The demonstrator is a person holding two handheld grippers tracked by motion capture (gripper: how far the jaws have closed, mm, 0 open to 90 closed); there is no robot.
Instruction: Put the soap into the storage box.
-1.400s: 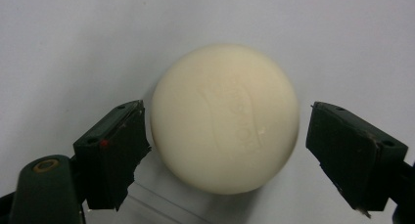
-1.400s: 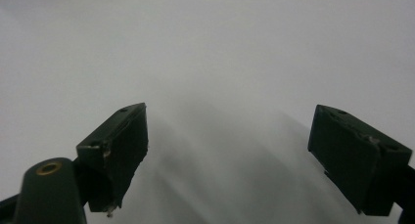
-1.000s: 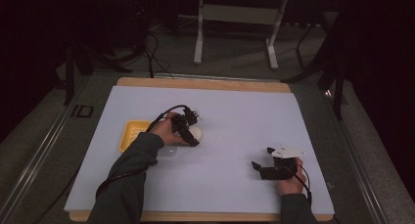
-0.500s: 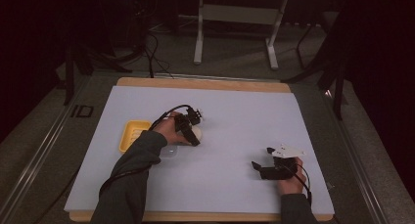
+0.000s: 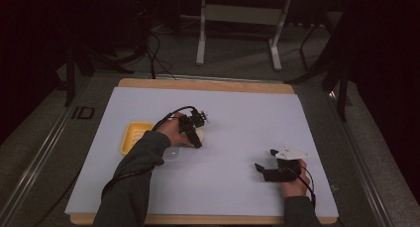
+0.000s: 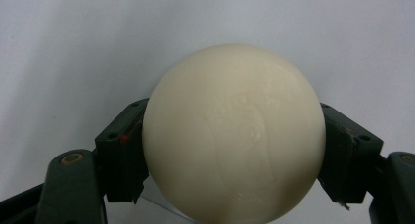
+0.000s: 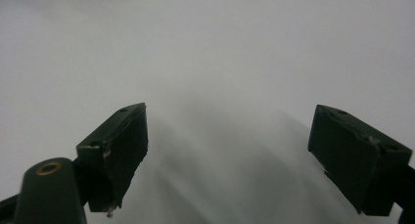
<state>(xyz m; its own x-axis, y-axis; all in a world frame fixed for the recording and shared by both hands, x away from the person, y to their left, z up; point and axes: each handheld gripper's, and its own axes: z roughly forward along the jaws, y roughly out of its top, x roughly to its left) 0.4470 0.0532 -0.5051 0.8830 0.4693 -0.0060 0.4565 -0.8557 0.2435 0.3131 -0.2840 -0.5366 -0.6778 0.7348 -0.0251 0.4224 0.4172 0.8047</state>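
A cream-white ball [image 6: 234,136] sits squeezed between both black jaws of my left gripper [image 6: 234,155]. From above, that left gripper [image 5: 196,136] is over the middle of the white sheet, just right of a yellow tray [image 5: 132,136], and the ball [image 5: 200,135] peeks out pale at its tip. My right gripper [image 5: 265,166] rests low near the front right of the sheet. In its own view the right gripper [image 7: 244,150] stands open, jaws wide apart, with bare white surface between them.
A clear flat lid or dish [image 5: 172,153] lies by the left forearm, beside the yellow tray. The white sheet [image 5: 237,108] covers a wooden table [image 5: 208,84]. Beyond the far edge stand a metal frame's legs [image 5: 200,38] and cables on the floor.
My left gripper with the ball has shifted slightly to the right and away from the tray. The right gripper has stayed put.
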